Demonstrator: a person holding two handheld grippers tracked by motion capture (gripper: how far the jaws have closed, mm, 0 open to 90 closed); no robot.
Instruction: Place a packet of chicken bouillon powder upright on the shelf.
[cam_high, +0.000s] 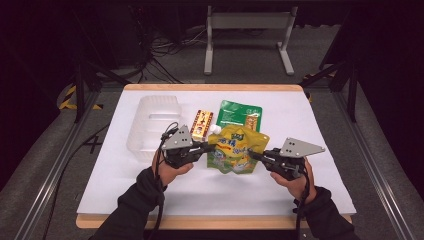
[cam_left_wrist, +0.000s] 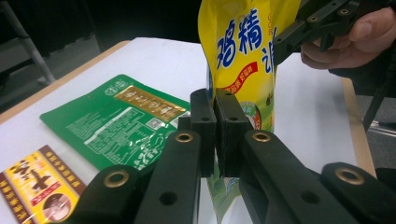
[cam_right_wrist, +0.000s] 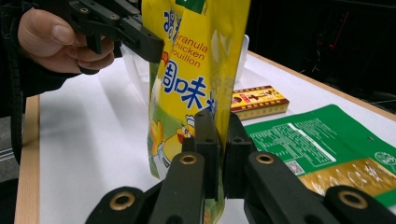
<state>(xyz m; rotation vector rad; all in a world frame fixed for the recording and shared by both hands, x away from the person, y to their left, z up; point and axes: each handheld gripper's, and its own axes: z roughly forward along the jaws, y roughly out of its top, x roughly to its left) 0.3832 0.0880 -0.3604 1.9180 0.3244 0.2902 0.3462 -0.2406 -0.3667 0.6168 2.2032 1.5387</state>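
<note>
A yellow and green chicken bouillon pouch (cam_high: 236, 149) hangs above the white table, held between both grippers. My left gripper (cam_high: 209, 146) is shut on the pouch's left edge, and in the left gripper view its jaws pinch the pouch (cam_left_wrist: 243, 51) at the gripper (cam_left_wrist: 215, 116). My right gripper (cam_high: 252, 155) is shut on the pouch's right edge. In the right gripper view the pouch (cam_right_wrist: 196, 70) stands upright in the closed jaws of that gripper (cam_right_wrist: 219, 130), with the other hand's gripper (cam_right_wrist: 135, 37) on its far edge.
A flat green pouch (cam_high: 240, 115) and a red and yellow box (cam_high: 201, 124) lie behind the held pouch. A clear plastic tray (cam_high: 152, 125) stands at the left. The white table cover (cam_high: 310, 125) is bare at the right and along the front edge.
</note>
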